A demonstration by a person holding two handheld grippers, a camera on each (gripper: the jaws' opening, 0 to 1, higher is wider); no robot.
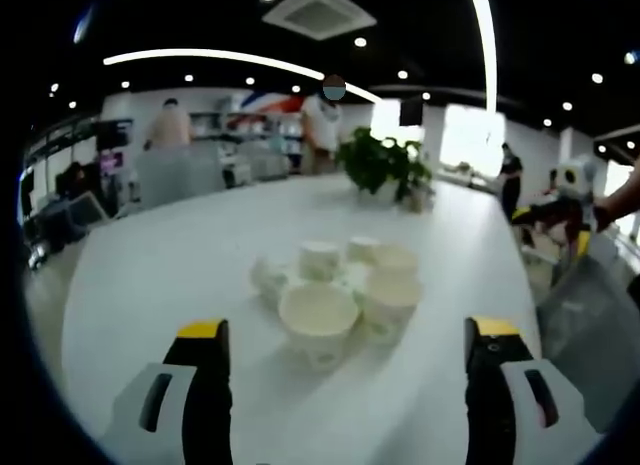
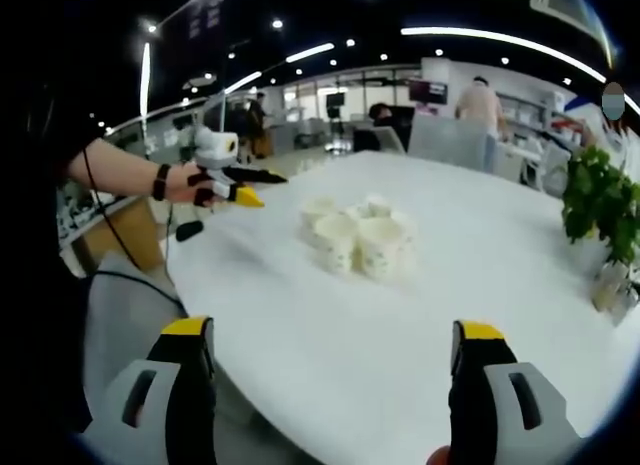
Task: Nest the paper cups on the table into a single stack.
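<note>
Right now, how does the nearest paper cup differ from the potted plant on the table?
In the left gripper view, the nearest paper cup sits close, between the open left gripper jaws; the potted plant stands far back. The cup is pale cream and open-mouthed; the plant is dark green and leafy. The cup is clustered with other cups; the plant stands apart. Both rest on the white table.

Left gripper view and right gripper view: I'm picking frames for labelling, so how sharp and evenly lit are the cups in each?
Left gripper view: the paper cups are soft and slightly blurred, pale against the white table, with faint shadows; a window behind is blown out. Right gripper view: the cups are small and washed out, edges hard to separate; the fisheye bends the table edge.
</note>
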